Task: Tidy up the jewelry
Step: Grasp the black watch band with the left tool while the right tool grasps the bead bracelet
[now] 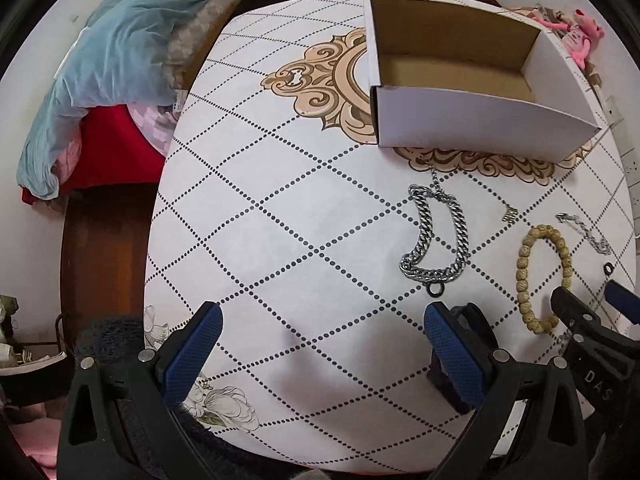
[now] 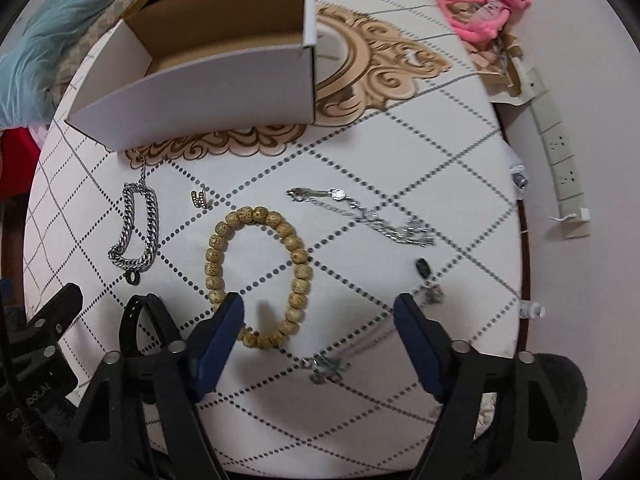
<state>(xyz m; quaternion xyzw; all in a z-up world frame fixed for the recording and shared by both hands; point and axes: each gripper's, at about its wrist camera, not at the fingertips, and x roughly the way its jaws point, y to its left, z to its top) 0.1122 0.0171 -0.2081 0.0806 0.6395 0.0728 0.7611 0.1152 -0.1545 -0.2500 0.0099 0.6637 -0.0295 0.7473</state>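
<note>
— What sort of place is this?
— A home, likely a bedroom: a crumpled pale blue quilt [image 1: 108, 52] lies over red bedding [image 1: 116, 148] beside the round table with a diamond-dotted white cover [image 1: 280, 216].
— Anything else?
— A pink plush toy [image 2: 486, 10] and a white wall power strip [image 2: 562, 152].

Even, soft indoor light, moderately bright, no glare. Faint shadows under the box [image 1: 476, 120] and beside the right gripper's fingers [image 2: 218, 344]. Heavy fisheye bend toward all edges, black vignette in corners. Left view sharp; right view smeared on the thin chain [image 2: 372, 216], centre right.
</note>
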